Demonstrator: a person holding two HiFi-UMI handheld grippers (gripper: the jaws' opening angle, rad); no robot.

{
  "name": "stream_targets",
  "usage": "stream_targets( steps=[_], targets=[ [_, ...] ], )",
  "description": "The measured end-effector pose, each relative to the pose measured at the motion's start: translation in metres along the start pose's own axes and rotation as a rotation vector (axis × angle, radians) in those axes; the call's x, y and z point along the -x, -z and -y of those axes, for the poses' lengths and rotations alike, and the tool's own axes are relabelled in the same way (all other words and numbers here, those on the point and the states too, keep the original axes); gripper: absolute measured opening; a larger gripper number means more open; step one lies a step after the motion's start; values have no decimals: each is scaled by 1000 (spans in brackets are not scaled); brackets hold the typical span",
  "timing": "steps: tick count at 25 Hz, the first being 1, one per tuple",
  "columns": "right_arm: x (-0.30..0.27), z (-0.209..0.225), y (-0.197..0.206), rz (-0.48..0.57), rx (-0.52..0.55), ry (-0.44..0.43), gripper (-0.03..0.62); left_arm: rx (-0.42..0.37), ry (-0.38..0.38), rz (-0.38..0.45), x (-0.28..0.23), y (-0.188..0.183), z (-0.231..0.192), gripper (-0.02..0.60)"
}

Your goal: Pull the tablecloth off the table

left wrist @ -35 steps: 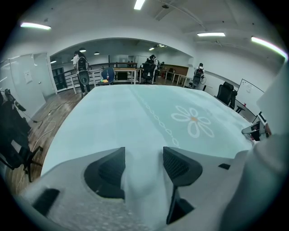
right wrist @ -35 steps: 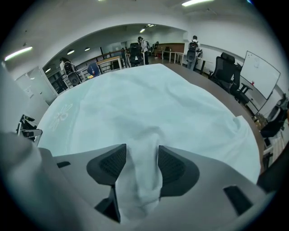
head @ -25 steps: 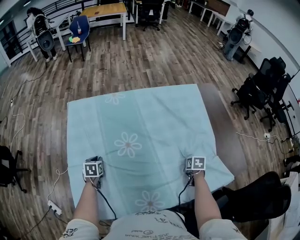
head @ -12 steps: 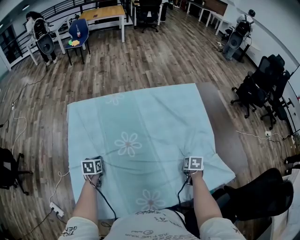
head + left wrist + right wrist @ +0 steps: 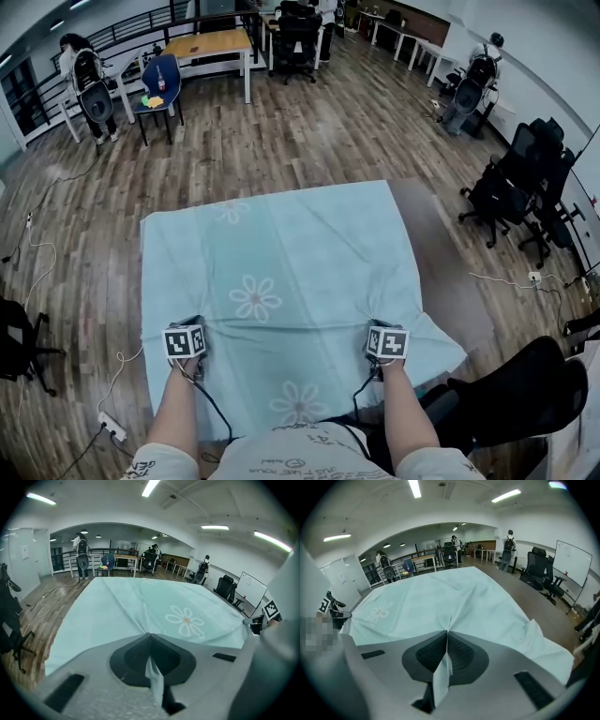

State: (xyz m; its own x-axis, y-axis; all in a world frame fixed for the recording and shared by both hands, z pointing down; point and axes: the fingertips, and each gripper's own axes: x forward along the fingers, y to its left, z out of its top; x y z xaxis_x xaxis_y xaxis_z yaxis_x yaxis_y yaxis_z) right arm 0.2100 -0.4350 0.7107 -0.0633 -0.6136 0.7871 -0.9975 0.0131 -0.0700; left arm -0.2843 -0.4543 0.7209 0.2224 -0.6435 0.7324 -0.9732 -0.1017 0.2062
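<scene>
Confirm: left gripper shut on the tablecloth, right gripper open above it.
Wrong on the right gripper: it too is shut on the tablecloth, as the right gripper view shows. The left gripper is shut on it.

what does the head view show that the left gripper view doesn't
Only the head view: the person's left arm and shirt. Only the left gripper view: a fold of the tablecloth pinched in the shut left tongs, plus ceiling lights. Both: the flower-print cloth spread over the table, and the right tongs.
</scene>
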Motion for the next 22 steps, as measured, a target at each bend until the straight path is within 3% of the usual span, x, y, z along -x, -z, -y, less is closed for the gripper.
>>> stream_targets(
  steps=[4,9,22],
  targets=[
    [18,-3,-4,61,-10,5,17,-5,30,49,15,-5,9,3],
    [40,-10,-8,146,-26,2,17,44,58,154,46,-8,19,5],
    [107,-4,-38,356,-18,18,17,-58,130,302,110,-37,96,5]
  ],
)
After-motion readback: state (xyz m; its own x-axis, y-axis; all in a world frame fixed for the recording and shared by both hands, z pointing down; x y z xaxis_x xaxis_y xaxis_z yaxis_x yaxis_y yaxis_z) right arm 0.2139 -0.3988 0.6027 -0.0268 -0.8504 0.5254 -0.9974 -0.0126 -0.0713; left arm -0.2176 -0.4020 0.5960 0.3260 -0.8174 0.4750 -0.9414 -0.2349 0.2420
